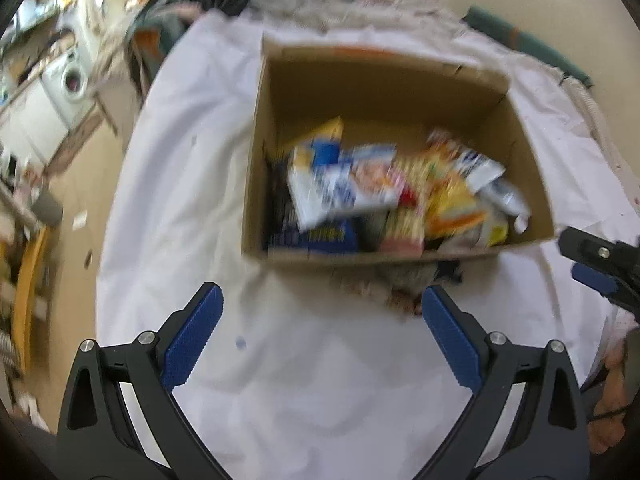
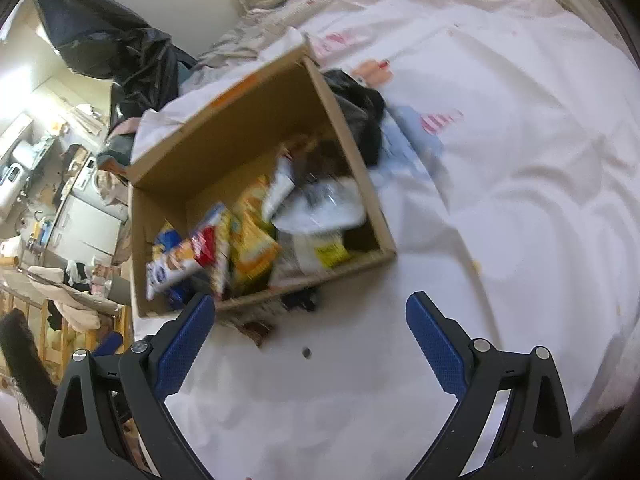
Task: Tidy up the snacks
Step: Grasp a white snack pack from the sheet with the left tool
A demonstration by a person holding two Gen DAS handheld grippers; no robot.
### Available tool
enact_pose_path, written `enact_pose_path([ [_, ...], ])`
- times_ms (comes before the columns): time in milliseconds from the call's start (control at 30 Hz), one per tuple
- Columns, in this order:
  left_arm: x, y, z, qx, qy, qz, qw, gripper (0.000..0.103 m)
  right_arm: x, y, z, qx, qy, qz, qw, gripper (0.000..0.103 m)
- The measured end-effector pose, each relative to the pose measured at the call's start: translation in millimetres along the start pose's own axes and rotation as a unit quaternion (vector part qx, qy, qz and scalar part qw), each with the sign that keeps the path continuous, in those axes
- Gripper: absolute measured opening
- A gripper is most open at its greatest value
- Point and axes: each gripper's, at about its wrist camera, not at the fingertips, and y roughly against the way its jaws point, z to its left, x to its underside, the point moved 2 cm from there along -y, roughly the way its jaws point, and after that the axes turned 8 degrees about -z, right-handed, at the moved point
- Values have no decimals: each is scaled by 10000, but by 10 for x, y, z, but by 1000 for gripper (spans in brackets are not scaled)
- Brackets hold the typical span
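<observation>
Hovered short of the cardboard box over a white sheet: left gripper and right gripper, jaws of both spread wide, pinching nothing. Sat heaped inside the box, blurred: snack packets, mostly toward its near wall. Lay just beyond the box: rumpled bedding.

Setting was a lived-in home bedroom. A bed with a rumpled white sheet filled the view. A washing machine and cluttered shelves stood beyond it.
</observation>
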Motion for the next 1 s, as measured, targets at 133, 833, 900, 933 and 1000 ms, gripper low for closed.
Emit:
enact_pose_path([
  [133, 130, -179, -11, -11, 84, 347, 9994, 95, 120, -21, -150, 84, -229, 206, 9995, 99],
  [833, 254, -1007, -252, 343, 490, 1132, 9918, 16, 104, -107, -314, 103, -579, 397, 9975, 99],
  [900, 300, -957, -182, 463, 590, 1248, 9893, 15, 126, -127, -273, 96, -501, 442, 9977, 99],
  [933, 334, -916, -134, 454, 634, 1308, 9883, 15, 146, -137, -250, 90, -458, 472, 9978, 99],
  [1000, 402, -836, -59, 429, 694, 1419, 9865, 15, 202, -162, -191, 98, -331, 554, 9979, 99],
])
